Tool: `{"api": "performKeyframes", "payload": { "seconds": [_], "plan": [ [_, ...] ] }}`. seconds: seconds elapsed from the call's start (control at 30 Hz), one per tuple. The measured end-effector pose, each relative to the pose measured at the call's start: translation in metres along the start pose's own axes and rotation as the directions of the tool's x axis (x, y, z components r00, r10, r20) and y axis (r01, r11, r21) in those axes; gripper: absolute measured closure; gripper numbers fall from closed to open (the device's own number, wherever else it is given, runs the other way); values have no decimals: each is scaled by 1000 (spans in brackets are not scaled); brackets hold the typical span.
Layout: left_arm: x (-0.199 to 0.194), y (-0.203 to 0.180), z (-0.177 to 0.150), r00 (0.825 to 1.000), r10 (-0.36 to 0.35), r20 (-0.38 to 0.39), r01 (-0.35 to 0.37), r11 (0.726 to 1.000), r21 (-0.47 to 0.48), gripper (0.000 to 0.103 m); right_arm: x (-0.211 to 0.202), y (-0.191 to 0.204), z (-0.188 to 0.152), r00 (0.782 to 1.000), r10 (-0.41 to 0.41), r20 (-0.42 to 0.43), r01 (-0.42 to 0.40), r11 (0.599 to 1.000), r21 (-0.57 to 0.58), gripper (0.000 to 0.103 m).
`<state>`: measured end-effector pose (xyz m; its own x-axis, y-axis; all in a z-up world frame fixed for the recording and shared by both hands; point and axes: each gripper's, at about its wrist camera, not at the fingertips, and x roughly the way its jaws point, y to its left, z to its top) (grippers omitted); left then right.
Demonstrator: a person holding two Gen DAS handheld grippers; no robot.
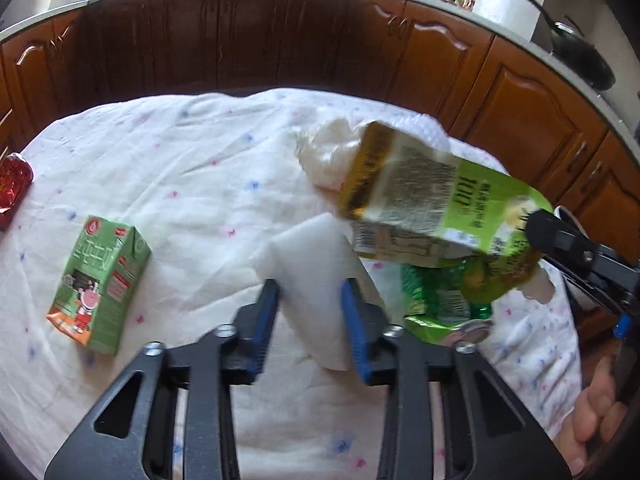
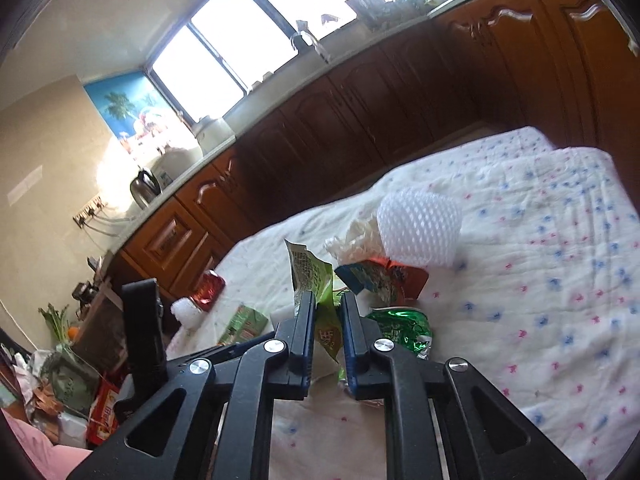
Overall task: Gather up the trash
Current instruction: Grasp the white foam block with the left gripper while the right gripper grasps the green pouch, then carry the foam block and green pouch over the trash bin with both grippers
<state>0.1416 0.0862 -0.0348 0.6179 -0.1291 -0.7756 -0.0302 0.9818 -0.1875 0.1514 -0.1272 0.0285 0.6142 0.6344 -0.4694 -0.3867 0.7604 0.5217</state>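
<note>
1. Grippers work over a cloth-covered table strewn with trash.
2. Right gripper is clamped on a green wrapper, lifted above the table.
3. Left gripper pinches a white foam block.
4. Next, I judge: carry both to a bin; carton remains.

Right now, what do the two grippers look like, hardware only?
Both match: the left gripper and right gripper have matte black linkage arms with triangular cutouts, silver pivot bolts, and fingers faced with blue ribbed pads. No cables or markings visible. A bare hand shows; no sleeve discernible there.
</note>
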Motion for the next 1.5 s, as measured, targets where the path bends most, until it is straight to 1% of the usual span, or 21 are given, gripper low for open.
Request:
{"api": "performKeyframes", "payload": {
  "seconds": [0.03, 0.1, 0.23, 0.33, 0.4, 0.47, 0.57, 0.6, 0.67, 0.77, 0.9, 1.1, 1.3, 1.43, 1.5],
  "plan": [
    [-2, 1, 1, 1000, -10, 1, 10, 1000, -1, 81, -8, 0, 1, 1000, -7, 18, 7, 1000, 2, 90],
    [-8, -2, 2, 1000, -23, 11, 23, 1000, 9, 83, -27, -1, 1, 998, -27, 59, 27, 1000, 5, 90],
    [-15, -14, -2, 999, -40, 23, 39, 998, 47, 85, -64, -11, -2, 990, -70, 123, 67, 997, 32, 90],
    [-17, -21, -3, 998, -48, 32, 46, 997, 64, 87, -88, -20, -9, 980, -129, 151, 124, 991, 45, 90],
    [-25, -27, -3, 997, -67, 50, 63, 995, 71, 87, -103, -30, -15, 969, -183, 167, 174, 983, 64, 90],
    [-35, -34, -3, 995, -76, 70, 70, 994, 87, 88, -116, -41, -21, 960, -219, 177, 207, 975, 83, 90],
    [-51, -44, 0, 989, -105, 101, 93, 989, 113, 88, -133, -54, -27, 946, -262, 190, 243, 963, 114, 90],
    [-56, -48, 1, 987, -115, 110, 102, 987, 121, 88, -139, -58, -30, 939, -283, 196, 263, 957, 123, 90],
    [-63, -56, 3, 984, -138, 116, 122, 984, 131, 88, -150, -65, -34, 930, -306, 204, 283, 949, 136, 90],
    [-66, -77, 3, 977, -184, 105, 165, 972, 166, 88, -166, -76, -40, 916, -341, 213, 312, 937, 159, 90],
    [-62, -109, 0, 970, -232, 78, 211, 954, 211, 88, -185, -88, -43, 891, -394, 227, 360, 916, 179, 90],
    [-50, -165, -3, 955, -295, 27, 276, 919, 282, 88, -206, -102, -44, 862, -443, 245, 400, 893, 207, 90],
    [-42, -205, -7, 944, -329, -4, 311, 889, 337, 88, -220, -113, -49, 841, -479, 254, 426, 873, 236, 90],
    [-35, -224, -7, 940, -340, -27, 327, 876, 354, 88, -226, -120, -50, 830, -493, 259, 434, 864, 254, 90],
    [-31, -232, -6, 939, -343, -34, 331, 871, 362, 88, -230, -122, -51, 822, -505, 263, 444, 857, 261, 90]
  ]
}}
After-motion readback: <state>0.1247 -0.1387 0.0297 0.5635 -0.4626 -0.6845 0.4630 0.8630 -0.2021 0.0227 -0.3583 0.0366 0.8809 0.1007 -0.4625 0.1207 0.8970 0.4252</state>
